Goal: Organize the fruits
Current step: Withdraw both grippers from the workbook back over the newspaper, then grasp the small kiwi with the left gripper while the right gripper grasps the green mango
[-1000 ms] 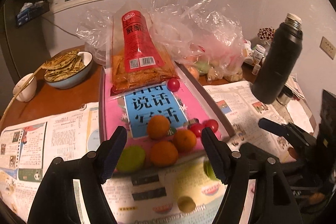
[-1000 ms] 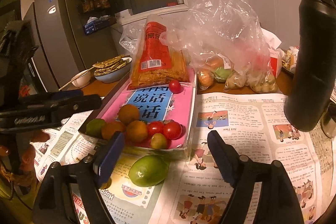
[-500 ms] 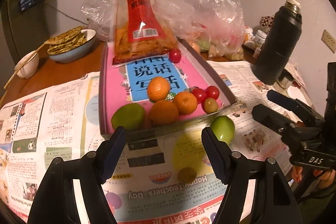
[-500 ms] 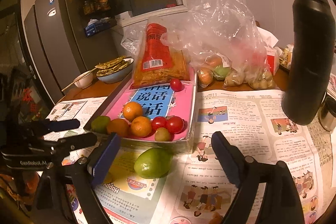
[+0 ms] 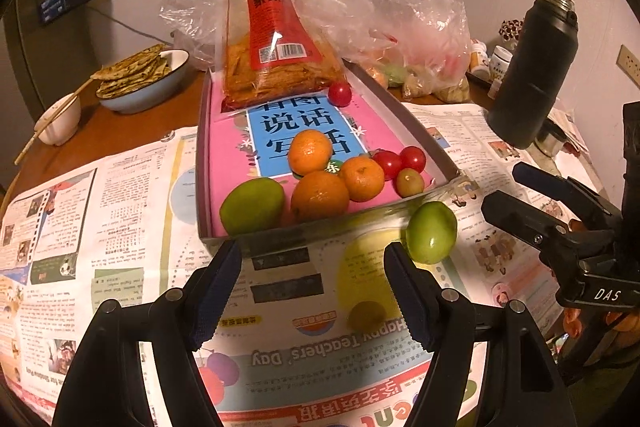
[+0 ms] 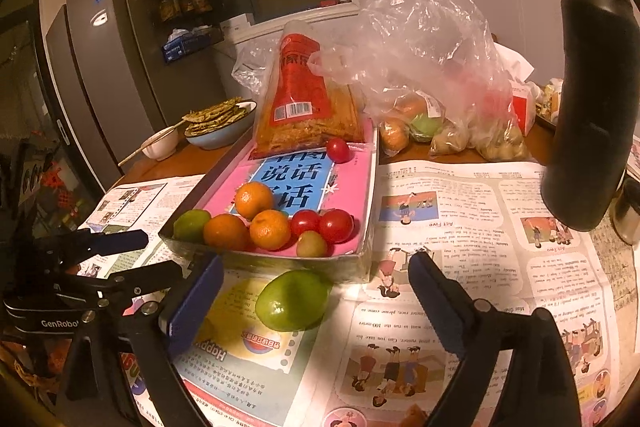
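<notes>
The loose green fruit (image 6: pixel 294 301) lies on the newspaper (image 6: pixel 460 227), at 6 o'clock of the tray (image 6: pixel 280 263) holding oranges (image 6: pixel 270 229) and tomatoes (image 6: pixel 336 225). We keep the right gripper (image 6: pixel 316 301) and left gripper (image 5: pixel 312 291) wide apart, empty.

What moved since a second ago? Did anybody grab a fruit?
No fruit was grabbed. The left hand-held gripper pulled back from the tray, open and empty; the right hand-held gripper backed off slightly too, open. The green fruit stayed on the newspaper, the oranges and tomatoes in the tray.
</notes>
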The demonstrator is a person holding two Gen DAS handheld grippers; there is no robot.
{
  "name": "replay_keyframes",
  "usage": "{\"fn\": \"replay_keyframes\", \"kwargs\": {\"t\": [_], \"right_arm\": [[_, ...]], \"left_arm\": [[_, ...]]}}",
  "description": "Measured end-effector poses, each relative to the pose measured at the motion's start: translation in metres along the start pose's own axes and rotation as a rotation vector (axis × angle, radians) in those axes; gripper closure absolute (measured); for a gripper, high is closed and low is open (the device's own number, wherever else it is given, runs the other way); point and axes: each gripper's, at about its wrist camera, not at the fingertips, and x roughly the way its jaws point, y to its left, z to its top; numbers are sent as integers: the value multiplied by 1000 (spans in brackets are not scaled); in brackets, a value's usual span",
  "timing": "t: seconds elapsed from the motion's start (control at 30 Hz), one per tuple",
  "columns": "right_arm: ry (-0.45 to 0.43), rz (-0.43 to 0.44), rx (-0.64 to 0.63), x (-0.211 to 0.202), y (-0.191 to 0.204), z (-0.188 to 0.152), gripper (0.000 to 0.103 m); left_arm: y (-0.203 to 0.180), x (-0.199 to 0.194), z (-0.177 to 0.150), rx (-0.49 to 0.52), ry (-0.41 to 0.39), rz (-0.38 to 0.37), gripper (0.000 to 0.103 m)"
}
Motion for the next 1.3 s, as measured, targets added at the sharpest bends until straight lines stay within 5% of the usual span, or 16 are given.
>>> {"fn": "replay_keyframes", "kwargs": {"t": [0.83,1.3], "right_arm": [[143,-1,-24,36,8,-22,9],[184,-2,-33,59,10,-26,11]], "left_arm": [[-25,19,-39,170,89,-56,28],[-29,34,-38,159,127,-112,63]]}}
